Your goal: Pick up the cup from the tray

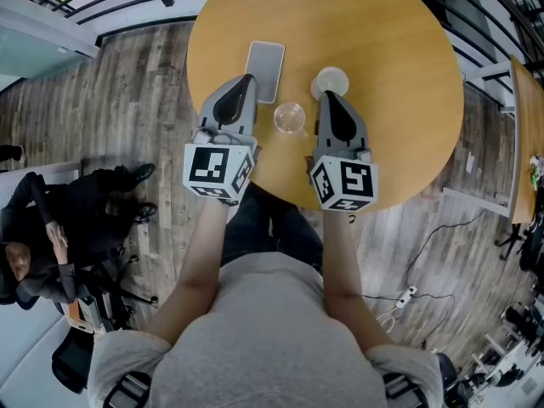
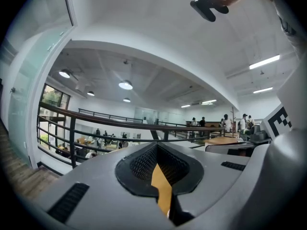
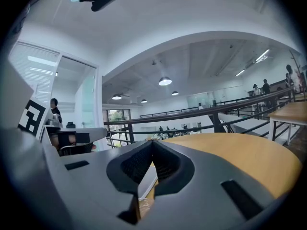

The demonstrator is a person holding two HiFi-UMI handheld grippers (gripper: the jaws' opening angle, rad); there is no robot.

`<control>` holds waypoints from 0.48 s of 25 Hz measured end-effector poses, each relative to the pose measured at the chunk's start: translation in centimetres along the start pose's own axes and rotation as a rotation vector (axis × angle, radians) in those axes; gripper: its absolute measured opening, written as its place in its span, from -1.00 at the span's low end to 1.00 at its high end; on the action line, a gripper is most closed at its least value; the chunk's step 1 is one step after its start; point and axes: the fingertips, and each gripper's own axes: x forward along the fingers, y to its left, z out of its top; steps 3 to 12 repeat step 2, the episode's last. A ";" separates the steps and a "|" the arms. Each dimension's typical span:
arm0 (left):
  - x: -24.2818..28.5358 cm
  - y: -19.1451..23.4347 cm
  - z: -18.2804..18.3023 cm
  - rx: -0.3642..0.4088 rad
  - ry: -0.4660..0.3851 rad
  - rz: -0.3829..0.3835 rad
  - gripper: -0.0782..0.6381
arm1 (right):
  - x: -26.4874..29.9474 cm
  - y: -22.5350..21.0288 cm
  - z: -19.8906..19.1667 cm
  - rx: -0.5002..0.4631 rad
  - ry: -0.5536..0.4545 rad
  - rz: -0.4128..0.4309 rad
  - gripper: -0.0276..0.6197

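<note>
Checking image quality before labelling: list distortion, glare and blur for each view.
Head view: sharp, evenly lit, edges bent by the wide lens, no glare on the table. Left gripper view: strong fisheye, dark corners, bright lamps. Right gripper view: same fisheye, railing bowed, lamp bright.

The head camera looks steeply down from above the person, close over the shoulders. It takes in both arms, the left gripper [image 1: 247, 82], the right gripper [image 1: 326, 97] and the round table [image 1: 382, 49] beyond them. Each gripper camera sits low just behind its own jaws and faces level toward the far side, out to a railing [image 2: 96, 120] (it crosses both gripper views). The round table shows in all three views: whole from above, a thin sliver in the left gripper view, and a broad spread at the right in the right gripper view.
</note>
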 end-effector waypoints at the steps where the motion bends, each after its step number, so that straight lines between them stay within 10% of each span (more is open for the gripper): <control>1: 0.0 -0.1 0.0 -0.001 -0.001 0.000 -0.76 | 0.0 -0.1 0.1 -0.004 0.000 0.001 -0.90; 12: 0.1 -0.2 0.1 -0.002 -0.001 -0.001 -0.76 | -0.1 -0.2 0.2 -0.008 0.000 0.001 -0.90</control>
